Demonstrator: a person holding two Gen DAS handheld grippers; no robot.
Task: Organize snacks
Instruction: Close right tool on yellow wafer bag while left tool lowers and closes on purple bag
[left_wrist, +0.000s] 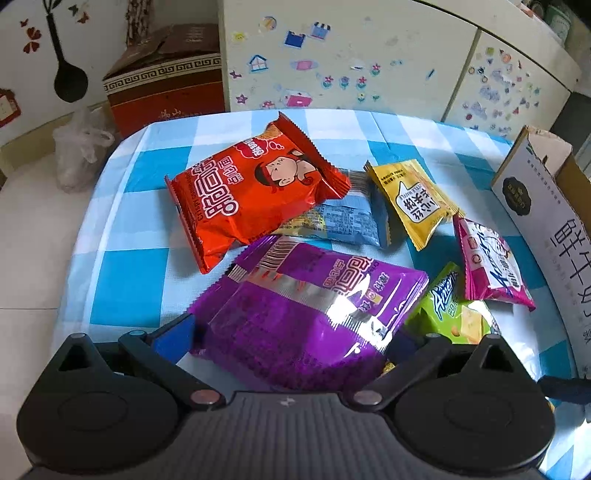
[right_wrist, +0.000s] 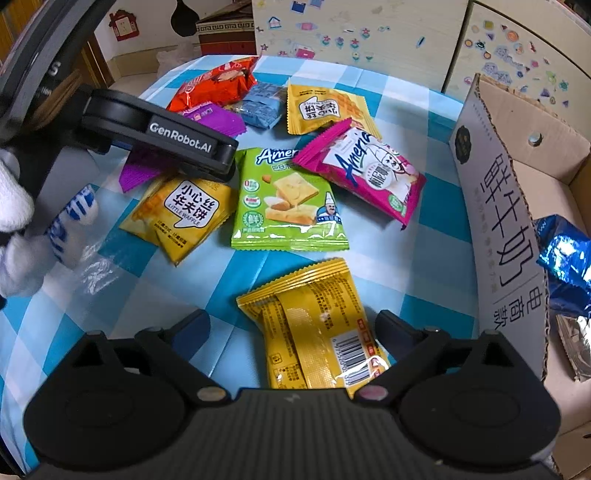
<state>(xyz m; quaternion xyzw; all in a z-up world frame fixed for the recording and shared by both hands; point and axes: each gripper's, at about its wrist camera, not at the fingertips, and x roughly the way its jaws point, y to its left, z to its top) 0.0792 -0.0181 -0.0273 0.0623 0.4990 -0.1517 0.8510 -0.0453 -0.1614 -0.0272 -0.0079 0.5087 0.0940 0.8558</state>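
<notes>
Right hand-held gripper (right_wrist: 291, 325) spread wide around the face-down yellow snack packet (right_wrist: 314, 325) on the table (right_wrist: 388, 273), pads clear, lined up for boxing in the cardboard box (right_wrist: 498, 177) at right; left hand-held gripper (left_wrist: 291, 332) straddling the purple packet (left_wrist: 303, 314), grip unclear.

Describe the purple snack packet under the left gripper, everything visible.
The purple snack packet is a glossy foil pouch with crimped serrated ends, a barcode, a silver back seam and Chinese lettering. It looks puffed and unopened. It lies back side up on the blue-and-white checked tablecloth, between the spread fingers of the left gripper; whether the pads touch it cannot be told. Its far edge meets the red snack packet, and its right side overlaps the green Ameria packet.
</notes>
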